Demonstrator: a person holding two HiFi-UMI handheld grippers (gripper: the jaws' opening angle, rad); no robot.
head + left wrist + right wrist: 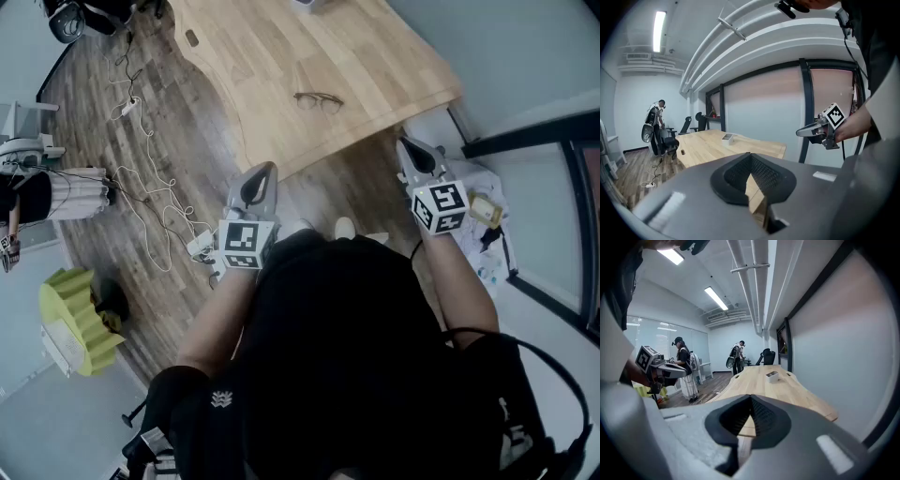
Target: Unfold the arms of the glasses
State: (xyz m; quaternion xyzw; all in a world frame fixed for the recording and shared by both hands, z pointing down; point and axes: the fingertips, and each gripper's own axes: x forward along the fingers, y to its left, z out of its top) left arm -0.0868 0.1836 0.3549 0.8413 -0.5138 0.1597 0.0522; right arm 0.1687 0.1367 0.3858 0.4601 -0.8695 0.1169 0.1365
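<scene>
A pair of thin-rimmed glasses (pixel 319 100) lies on the light wooden table (pixel 375 66), near its front edge. Neither gripper view shows the glasses. My left gripper (pixel 270 169) hovers over the floor short of the table edge, its jaws shut with nothing between them. My right gripper (pixel 403 143) is held level with it by the table's near right corner, also shut and empty. In the left gripper view the shut jaws (pixel 751 158) point across the table (pixel 708 145), with the right gripper (pixel 802 132) at the side.
A small white box (pixel 772 376) stands farther down the table. Cables and a power strip (pixel 155 202) trail over the wood floor at left, beside a yellow-green stool (pixel 80 319). Office chairs (pixel 670 138) and people (pixel 684 369) stand at the far end. A dark-framed glass wall (pixel 553 187) is at right.
</scene>
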